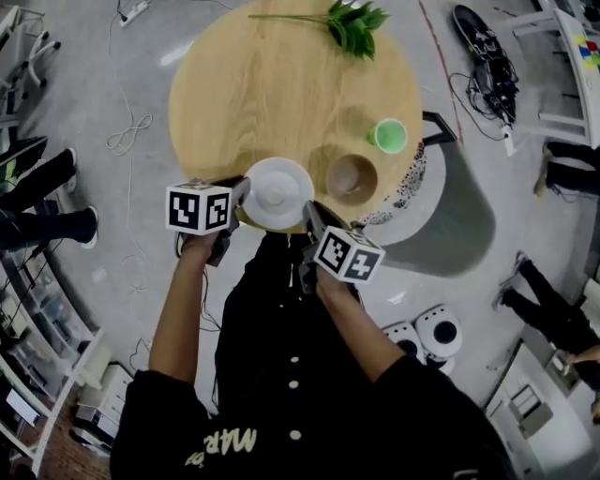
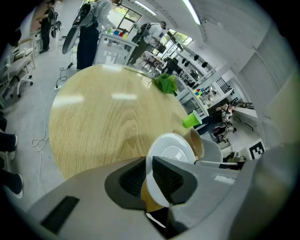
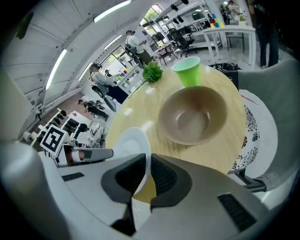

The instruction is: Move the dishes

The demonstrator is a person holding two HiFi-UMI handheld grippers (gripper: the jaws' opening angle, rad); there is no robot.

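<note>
A white plate (image 1: 277,192) lies at the near edge of the round wooden table (image 1: 272,94). My left gripper (image 1: 236,201) is shut on its left rim, my right gripper (image 1: 310,217) on its right rim. In the left gripper view the plate (image 2: 172,149) stands edge-on between the dark pads (image 2: 133,177) of the left gripper (image 2: 149,176). From the right gripper (image 3: 147,174), the plate's rim (image 3: 132,144) shows pinched the same way. A brown bowl (image 1: 352,178) sits just right of the plate, and a green cup (image 1: 390,136) stands beyond the bowl.
A leafy green sprig (image 1: 352,23) lies at the table's far edge. A grey chair (image 1: 450,211) with a floral cushion (image 1: 408,187) stands against the table's right side. Cables (image 1: 127,131) trail on the floor to the left. People's legs (image 1: 42,202) show at the left.
</note>
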